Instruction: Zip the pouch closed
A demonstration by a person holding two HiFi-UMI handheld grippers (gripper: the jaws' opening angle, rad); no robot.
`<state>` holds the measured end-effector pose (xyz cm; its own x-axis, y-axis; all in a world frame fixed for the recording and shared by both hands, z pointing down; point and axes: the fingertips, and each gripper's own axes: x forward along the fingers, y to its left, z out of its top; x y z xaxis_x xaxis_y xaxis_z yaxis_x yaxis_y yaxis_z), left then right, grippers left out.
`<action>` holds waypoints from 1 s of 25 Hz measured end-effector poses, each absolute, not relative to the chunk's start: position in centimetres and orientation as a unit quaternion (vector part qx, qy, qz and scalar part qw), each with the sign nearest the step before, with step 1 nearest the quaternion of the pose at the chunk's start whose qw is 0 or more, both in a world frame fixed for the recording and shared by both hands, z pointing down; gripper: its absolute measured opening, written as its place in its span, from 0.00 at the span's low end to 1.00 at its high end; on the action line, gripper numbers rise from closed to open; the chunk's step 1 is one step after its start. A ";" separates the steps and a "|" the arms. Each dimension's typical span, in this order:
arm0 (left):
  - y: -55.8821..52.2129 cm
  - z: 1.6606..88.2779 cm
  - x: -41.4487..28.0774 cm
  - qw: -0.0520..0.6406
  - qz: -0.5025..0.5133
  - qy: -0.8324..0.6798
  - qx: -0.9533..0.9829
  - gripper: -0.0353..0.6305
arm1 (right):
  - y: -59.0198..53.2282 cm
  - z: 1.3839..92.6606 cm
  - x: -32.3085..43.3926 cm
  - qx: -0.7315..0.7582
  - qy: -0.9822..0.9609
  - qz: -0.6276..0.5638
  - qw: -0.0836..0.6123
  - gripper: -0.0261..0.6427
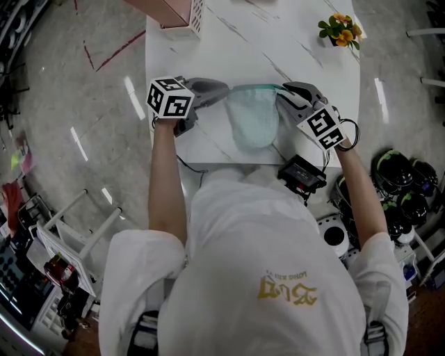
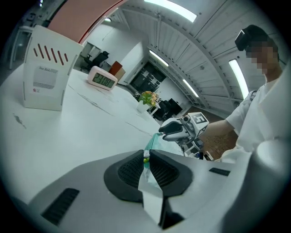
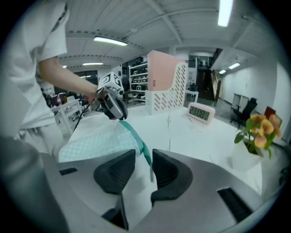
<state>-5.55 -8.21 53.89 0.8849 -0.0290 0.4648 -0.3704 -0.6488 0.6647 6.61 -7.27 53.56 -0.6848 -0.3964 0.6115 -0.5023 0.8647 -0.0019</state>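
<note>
The desk (image 1: 229, 42) is white with thin grey veins like marble, and most of its top is bare. At its far edge stands a pink file holder (image 1: 177, 10) with a slotted side, and at the far right corner a small pot of yellow flowers (image 1: 341, 29). The right gripper view also shows a white digital clock (image 3: 201, 112) standing near the file holder.

The pouch (image 1: 254, 118), pale green with a fine check, is near the desk's front edge, between the two grippers, its teal zip edge stretched from one to the other. The left hand-held gripper (image 2: 148, 157) is pinching the pouch's end between its pads. The right hand-held gripper (image 3: 144, 157) has its jaws spread, with the zip strip (image 3: 136, 136) running into the gap and neither pad pressing on it.

A black box (image 1: 301, 174) with a cable hangs just off the desk's near edge. The floor (image 1: 69, 104) is grey and glossy, catching streaks of light. A white frame (image 1: 69, 229) stands at the left. Overhead runs a ribbed ceiling with strip lights (image 3: 109, 41), and shelves (image 3: 138, 73) line the back of the room.
</note>
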 end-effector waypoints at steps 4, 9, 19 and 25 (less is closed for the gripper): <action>-9.8 53.9 -6.1 0.400 0.181 -0.184 0.879 0.28 | -8.0 54.2 8.2 0.293 -0.897 0.190 0.271 0.26; -11.2 52.1 -6.7 0.375 0.137 -0.249 0.882 0.32 | -9.4 51.4 9.5 0.361 -0.877 0.252 0.191 0.23; -8.3 46.1 -5.2 0.259 0.147 -0.322 0.899 0.18 | -7.5 44.1 11.5 0.480 -0.845 0.224 0.069 0.09; -7.0 40.9 -5.5 0.227 0.095 -0.372 0.895 0.08 | -5.5 39.7 10.2 0.492 -0.848 0.193 0.035 0.05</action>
